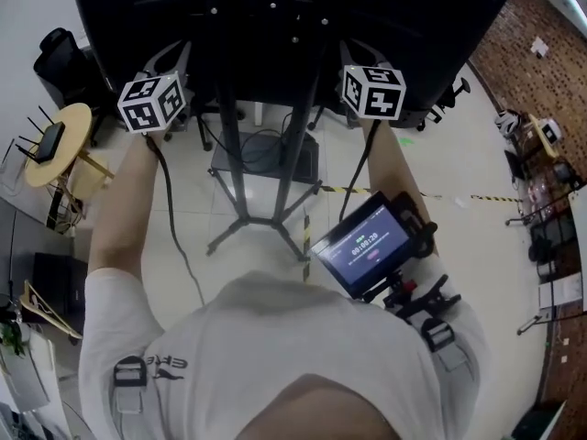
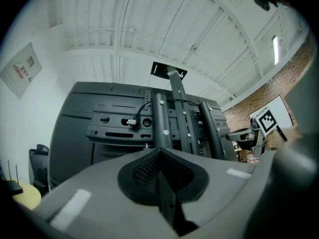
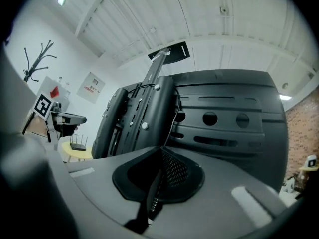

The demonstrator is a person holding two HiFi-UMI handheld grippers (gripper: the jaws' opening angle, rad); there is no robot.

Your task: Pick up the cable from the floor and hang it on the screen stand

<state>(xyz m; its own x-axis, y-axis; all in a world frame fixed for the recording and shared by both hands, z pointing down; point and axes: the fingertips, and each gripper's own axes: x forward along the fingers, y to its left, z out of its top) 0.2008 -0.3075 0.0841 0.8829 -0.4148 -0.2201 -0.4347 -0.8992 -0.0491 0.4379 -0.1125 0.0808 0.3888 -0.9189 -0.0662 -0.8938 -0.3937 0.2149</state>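
The big black screen [image 1: 293, 26] on its stand [image 1: 257, 191] fills the top of the head view, seen from behind. Both grippers are raised close to its back, marked by the left cube [image 1: 151, 102] and the right cube [image 1: 373, 91]. A coil of black cable [image 1: 264, 148] lies low at the stand's base. In the left gripper view my left gripper [image 2: 159, 154] is shut with nothing between its pads; a thin cable [image 2: 142, 108] loops from a connector across the mount. My right gripper [image 3: 162, 152] is shut and empty too, and a thin cable [image 3: 175, 111] runs along the mount bars.
A round yellow table [image 1: 57, 145] with a router stands at the left. A black office chair [image 1: 57, 58] is behind it. Yellow-black tape [image 1: 385, 192] marks the floor to the right. A small monitor [image 1: 367, 246] is mounted at the person's chest. Brick flooring lies at the far right.
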